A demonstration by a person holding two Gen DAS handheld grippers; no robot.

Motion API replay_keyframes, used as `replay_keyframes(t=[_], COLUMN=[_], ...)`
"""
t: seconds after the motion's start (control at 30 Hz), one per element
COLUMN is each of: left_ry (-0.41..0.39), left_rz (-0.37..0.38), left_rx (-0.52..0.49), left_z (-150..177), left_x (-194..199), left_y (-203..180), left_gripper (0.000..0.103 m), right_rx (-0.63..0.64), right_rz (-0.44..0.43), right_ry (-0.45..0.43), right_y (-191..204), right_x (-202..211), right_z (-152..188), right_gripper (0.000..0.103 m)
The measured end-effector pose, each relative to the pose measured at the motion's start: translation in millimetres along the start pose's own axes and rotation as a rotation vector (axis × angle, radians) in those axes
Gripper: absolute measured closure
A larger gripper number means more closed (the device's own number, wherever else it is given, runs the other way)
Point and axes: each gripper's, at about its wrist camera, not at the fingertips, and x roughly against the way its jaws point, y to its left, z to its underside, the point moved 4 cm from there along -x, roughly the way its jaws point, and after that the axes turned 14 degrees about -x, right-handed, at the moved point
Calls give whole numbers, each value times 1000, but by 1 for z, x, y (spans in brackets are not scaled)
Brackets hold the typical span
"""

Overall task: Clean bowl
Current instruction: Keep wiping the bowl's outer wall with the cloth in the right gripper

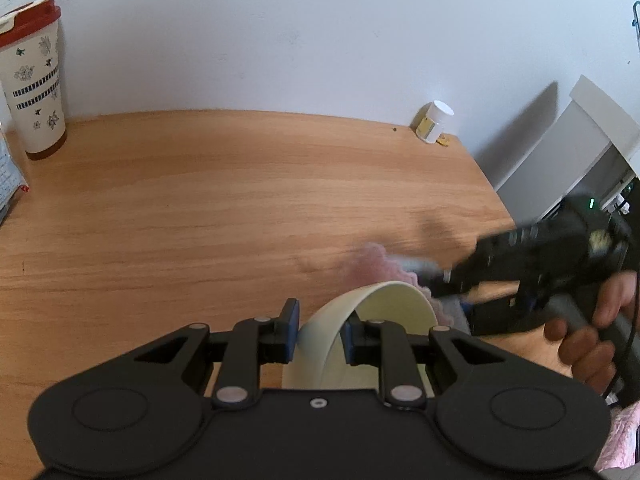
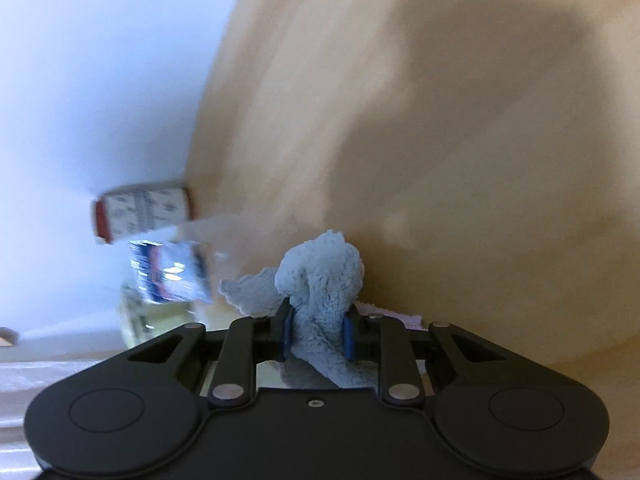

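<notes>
Our left gripper [image 1: 320,330] jaws pinch the bowl [image 1: 384,312] rim near the table [image 1: 200,200] right edge; right gripper [image 2: 316,334] jaws pinch the cloth [image 2: 320,276]. Hard wiping could twist the bowl loose.

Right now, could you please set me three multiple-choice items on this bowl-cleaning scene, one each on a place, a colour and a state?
1. Where does the tall red-lidded cup stand?
A. far left of the table, by the wall
B. inside the bowl
C. on the floor

2. What colour is the cloth in the right gripper?
A. green
B. light blue
C. black

3. How is the cream bowl held?
A. lying loose on the table
B. upside down on the cup
C. its wall pinched by the left gripper

Answers: A, the cup stands at the table's back left; B, the right wrist view shows blue terry; C, one pad sits on each side of the wall.
</notes>
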Motion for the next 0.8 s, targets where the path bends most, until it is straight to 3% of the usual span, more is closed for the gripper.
replay_keyframes(t=[0.2, 0.37, 0.5, 0.8], left_ry=[20, 37, 35, 42], left_rz=[13, 37, 55, 90], left_rx=[-12, -23, -28, 79], left_z=[2, 6, 6, 10], left_x=[-5, -10, -12, -16], left_y=[-1, -4, -4, 19], left_gripper=[83, 83, 83, 85], right_rx=[113, 173, 253, 317], right_rz=[40, 8, 48, 146], right_ry=[9, 67, 92, 21], right_y=[40, 69, 83, 81], right_x=[-12, -28, -38, -26], right_z=[3, 11, 21, 7], right_gripper=[75, 75, 75, 75])
